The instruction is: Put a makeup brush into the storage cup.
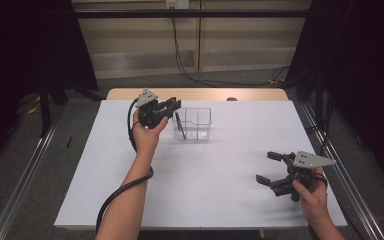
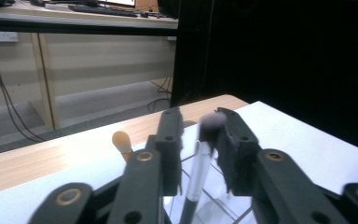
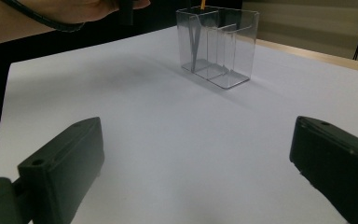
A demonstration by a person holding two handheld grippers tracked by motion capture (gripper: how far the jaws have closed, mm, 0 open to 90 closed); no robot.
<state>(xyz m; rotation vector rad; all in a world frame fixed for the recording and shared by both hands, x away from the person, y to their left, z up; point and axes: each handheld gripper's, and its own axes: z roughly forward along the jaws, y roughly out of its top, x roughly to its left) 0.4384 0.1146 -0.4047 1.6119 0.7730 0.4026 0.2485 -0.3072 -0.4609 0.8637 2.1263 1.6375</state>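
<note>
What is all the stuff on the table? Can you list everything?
clear plastic organizer: one, see-through, far middle of the sheet.
makeup brush: one, silver handle, dark tip, standing in the organizer between the left jaws.
second brush: one, orange-brown tip, beyond the left gripper.
white sheet: one, covers the table.
wooden table: one, light wood.
left gripper: black, at the organizer, jaws slightly apart.
right gripper: black, near right, jaws wide.

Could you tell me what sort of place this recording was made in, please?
Probably a lab recording station: a white-covered table ringed by black curtains, cables trailing over grey carpet, and a keyboard on a desk behind.
</note>
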